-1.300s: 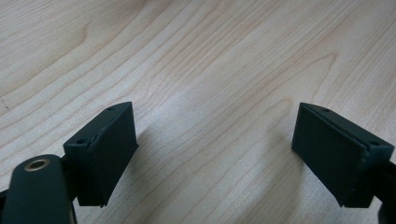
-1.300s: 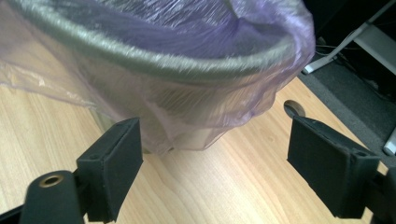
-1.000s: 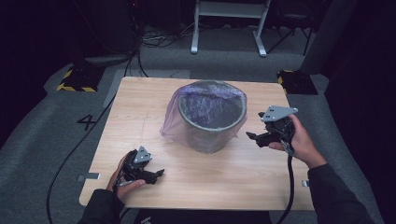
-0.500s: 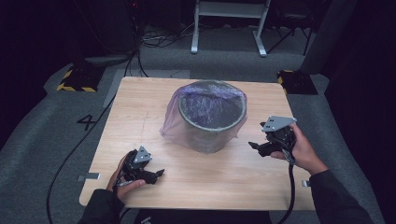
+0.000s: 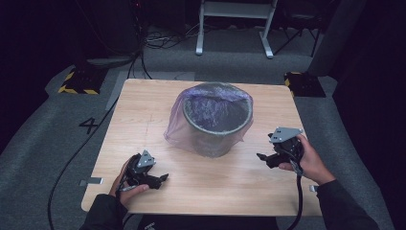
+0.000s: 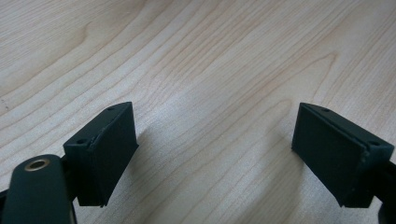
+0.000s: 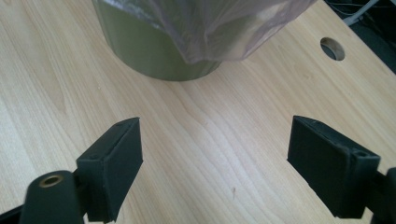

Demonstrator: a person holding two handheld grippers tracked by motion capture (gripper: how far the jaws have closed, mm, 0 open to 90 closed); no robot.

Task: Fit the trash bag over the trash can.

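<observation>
— Purple plastic, that's the bag (image 5: 184,125) lining the grey bin (image 5: 218,125) in the middle of the wooden table (image 5: 143,108). From the high view, where are the tools?

— Right gripper (image 5: 264,158) sits to the bin's right, near it but apart, jaws pointing towards its base. Left gripper (image 5: 160,179) rests by the near edge, well apart from the bin, down to its left.

— And the left gripper view?

— Bare wood grain between its two black jaws, which stand wide with nothing between them.

— The right gripper view?

— Jaws wide there too, nothing held. The bin (image 7: 154,51) stands ahead of them, up and to the left, with the bag (image 7: 215,23) hanging over its side. Bare table (image 7: 261,102) lies between jaws and bin, so no touching. A round hole (image 7: 332,48) in the tabletop shows beyond.
</observation>
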